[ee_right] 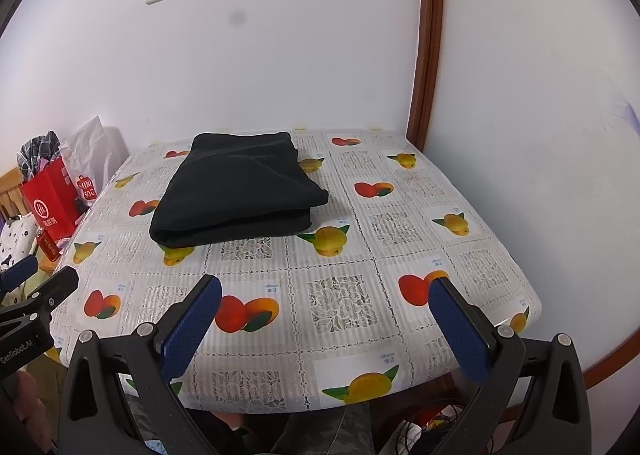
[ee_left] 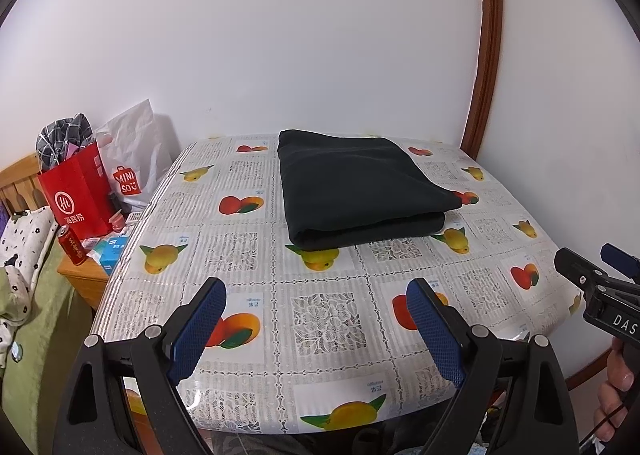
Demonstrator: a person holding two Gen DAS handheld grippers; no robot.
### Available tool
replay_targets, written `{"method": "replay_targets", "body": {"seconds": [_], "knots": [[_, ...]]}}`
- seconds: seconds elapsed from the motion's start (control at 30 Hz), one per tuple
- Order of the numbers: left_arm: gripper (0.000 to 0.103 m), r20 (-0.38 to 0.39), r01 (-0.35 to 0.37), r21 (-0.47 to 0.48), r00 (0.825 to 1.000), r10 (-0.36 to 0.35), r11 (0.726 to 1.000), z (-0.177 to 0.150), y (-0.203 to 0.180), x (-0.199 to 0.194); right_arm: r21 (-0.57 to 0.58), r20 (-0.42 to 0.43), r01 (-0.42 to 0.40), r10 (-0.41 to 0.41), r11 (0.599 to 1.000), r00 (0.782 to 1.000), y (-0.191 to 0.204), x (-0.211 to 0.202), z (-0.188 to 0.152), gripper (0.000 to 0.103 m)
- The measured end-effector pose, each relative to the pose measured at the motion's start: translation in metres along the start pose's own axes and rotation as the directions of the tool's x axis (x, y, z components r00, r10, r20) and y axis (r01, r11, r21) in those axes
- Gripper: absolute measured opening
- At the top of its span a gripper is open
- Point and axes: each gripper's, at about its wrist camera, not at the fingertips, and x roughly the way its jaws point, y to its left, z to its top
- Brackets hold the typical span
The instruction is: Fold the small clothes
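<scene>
Two handheld black grippers with blue ribbed finger pads hover above the near edge of a table draped in a fruit-printed plastic cloth [ee_left: 328, 307]. The left gripper [ee_left: 316, 291] has its jaws spread wide, grasping nothing and touching nothing; the right gripper [ee_right: 326, 291] is likewise released and empty. A folded dark green fabric garment [ee_left: 360, 187] lies flat toward the table's far side, close to the white wall, its long axis running away from the cameras and its folded edge facing them. It rests well apart from both pairs of fingers, ahead of them.
</scene>
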Motion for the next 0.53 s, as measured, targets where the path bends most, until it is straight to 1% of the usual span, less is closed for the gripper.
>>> {"method": "replay_targets", "body": {"seconds": [0.37,0.53], "knots": [[0.092,0.0,-0.006,-0.009,1.0,0.006,1.0,0.0009,0.0033,0.0008,-0.004,0.001,-0.001,0.001,1.0,1.0,-0.0001,0.0018,-0.0012,0.101],[0.092,-0.003,0.002,-0.009,1.0,-0.002,1.0,0.0036,0.0042,0.0036,-0.013,-0.007,0.0,0.0,1.0,1.0,0.003,0.0042,-0.0015,0.101]]}}
